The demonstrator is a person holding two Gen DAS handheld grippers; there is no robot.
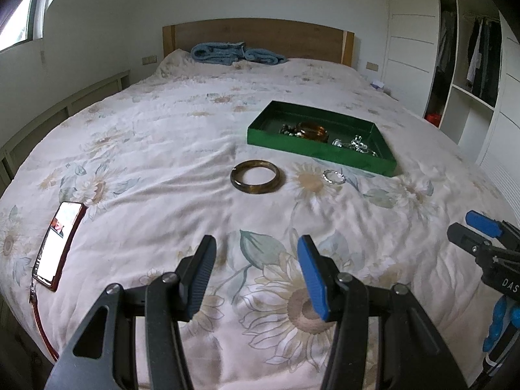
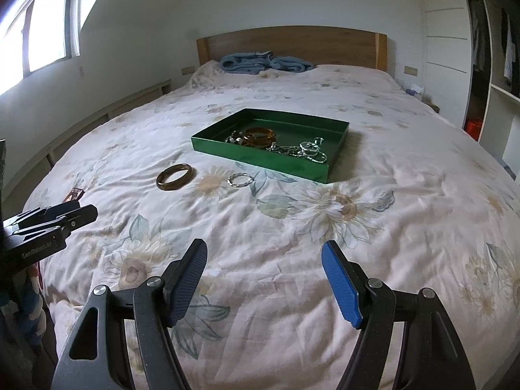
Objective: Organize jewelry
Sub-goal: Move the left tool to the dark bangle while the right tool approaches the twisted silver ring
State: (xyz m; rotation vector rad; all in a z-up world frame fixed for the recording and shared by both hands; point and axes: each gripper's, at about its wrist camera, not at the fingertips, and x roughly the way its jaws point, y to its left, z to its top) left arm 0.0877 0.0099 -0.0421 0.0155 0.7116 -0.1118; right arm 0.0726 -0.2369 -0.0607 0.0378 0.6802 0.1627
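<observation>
Two bangles [image 1: 255,176] beyond left tool [image 1: 256,250]

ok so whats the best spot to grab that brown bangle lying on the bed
Pinch the near rim of the brown bangle from above, one finger inside the hole and one outside. It lies flat on the soft bedspread, so there is no side to grip, and the left gripper is open right in front of it.

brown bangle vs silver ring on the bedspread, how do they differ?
The brown bangle is clearly larger across than the silver ring. The bangle has a thick, smooth, dark amber band; the ring is thin, shiny and looks twisted. Both lie flat on the bedspread, apart, outside the green tray.
</observation>
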